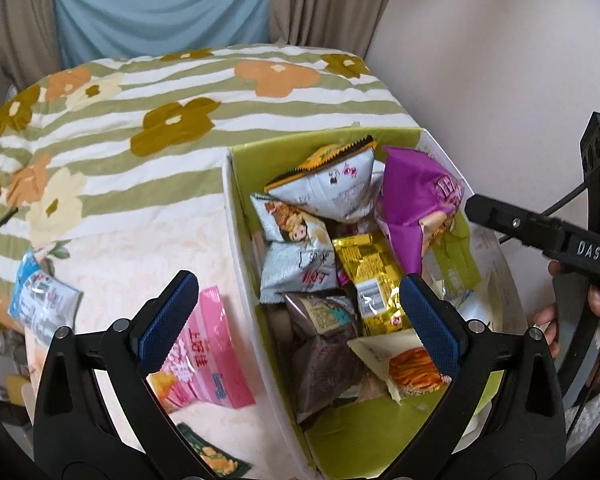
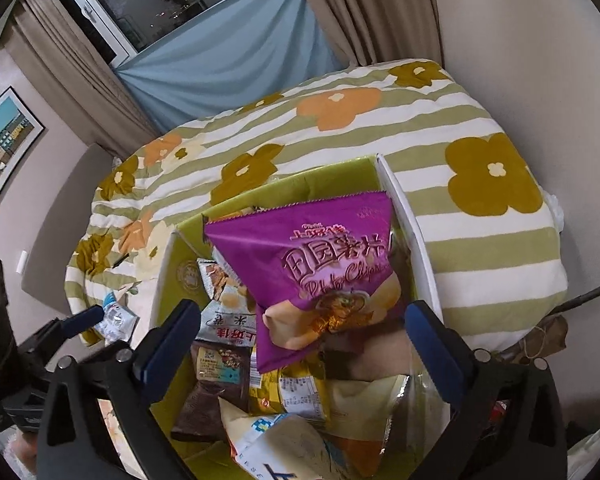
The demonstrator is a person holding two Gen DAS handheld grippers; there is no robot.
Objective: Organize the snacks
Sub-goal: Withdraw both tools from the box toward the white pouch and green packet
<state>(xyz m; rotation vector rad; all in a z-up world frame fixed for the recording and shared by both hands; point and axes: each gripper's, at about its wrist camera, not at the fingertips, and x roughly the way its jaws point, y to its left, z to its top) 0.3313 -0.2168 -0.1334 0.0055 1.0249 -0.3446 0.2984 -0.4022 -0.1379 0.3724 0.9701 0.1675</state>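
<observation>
A green-lined cardboard box stands on the bed, filled with several snack packets. A purple chip bag lies on top at its far right; it also shows in the right wrist view. My left gripper is open and empty above the box's left wall. My right gripper is open and empty just above the purple bag; it enters the left wrist view from the right. A pink snack bag, a blue-white packet and a dark green packet lie on the bed left of the box.
The bed has a striped floral quilt behind the box. A wall runs close along the right. Curtains and a window are at the back. The left gripper shows at the lower left of the right wrist view.
</observation>
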